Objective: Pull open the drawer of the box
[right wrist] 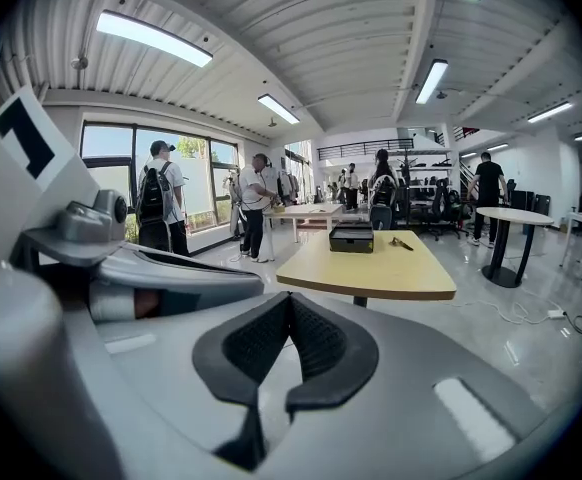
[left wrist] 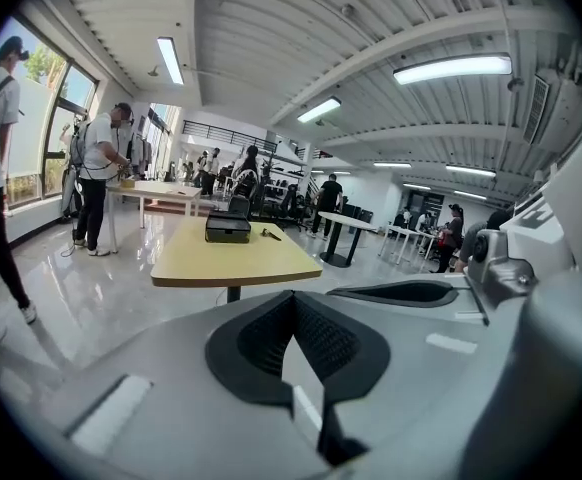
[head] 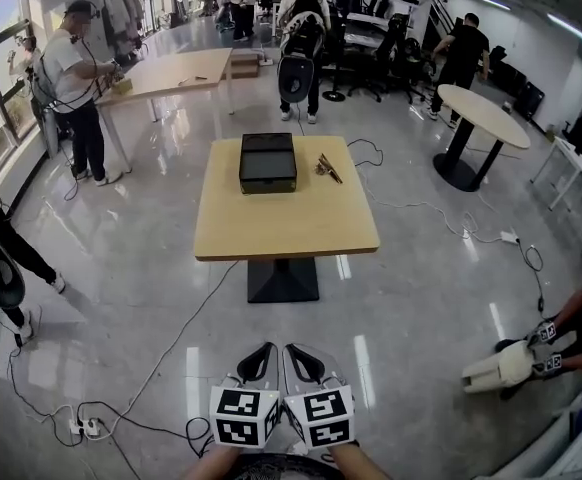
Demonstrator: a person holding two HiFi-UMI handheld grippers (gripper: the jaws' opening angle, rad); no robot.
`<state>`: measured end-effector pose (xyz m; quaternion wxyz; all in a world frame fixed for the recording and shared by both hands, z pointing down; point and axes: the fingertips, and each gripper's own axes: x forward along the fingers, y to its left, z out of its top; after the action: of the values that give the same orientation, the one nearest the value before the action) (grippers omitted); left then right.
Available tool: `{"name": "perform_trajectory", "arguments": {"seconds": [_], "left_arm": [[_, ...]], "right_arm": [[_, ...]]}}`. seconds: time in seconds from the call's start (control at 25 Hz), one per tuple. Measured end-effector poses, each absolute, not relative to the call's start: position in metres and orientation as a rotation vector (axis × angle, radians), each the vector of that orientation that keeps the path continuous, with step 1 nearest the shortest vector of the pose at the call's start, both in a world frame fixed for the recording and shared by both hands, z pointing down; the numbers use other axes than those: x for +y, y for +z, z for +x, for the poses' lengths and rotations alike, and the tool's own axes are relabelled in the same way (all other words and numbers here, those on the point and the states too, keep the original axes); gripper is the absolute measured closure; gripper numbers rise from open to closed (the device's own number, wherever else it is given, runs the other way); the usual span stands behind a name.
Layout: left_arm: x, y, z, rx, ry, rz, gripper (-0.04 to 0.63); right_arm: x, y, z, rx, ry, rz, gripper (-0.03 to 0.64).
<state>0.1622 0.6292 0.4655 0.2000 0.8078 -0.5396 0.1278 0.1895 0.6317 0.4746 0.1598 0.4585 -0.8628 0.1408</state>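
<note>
My left gripper (head: pixel 258 360) and right gripper (head: pixel 304 362) are both pinched shut, empty, and the box (head: pixel 268 162) sits dead ahead, well off at the far end of the table (head: pixel 286 223), neither one nearer tbh.

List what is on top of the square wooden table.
On the table, near its far edge, sits a black box, with a small dark tool-like object apart on its right. The box is closed, so its contents are hidden.
</note>
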Motion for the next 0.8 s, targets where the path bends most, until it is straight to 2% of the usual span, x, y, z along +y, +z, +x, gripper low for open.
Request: {"name": "perform_trajectory", "arguments": {"seconds": [0.36,0.8], "left_arm": [[0.467,0.438,-0.005,-1.479,0.345,2.289,0.592],[0.374,0.408,-0.158,-1.369,0.353,2.342,0.591]], "right_arm": [[0.469,0.447,0.022,-2.422,0.339,1.324,0.612],[0.373,0.405,-0.132,-2.373,0.293,1.378,0.612]]}}
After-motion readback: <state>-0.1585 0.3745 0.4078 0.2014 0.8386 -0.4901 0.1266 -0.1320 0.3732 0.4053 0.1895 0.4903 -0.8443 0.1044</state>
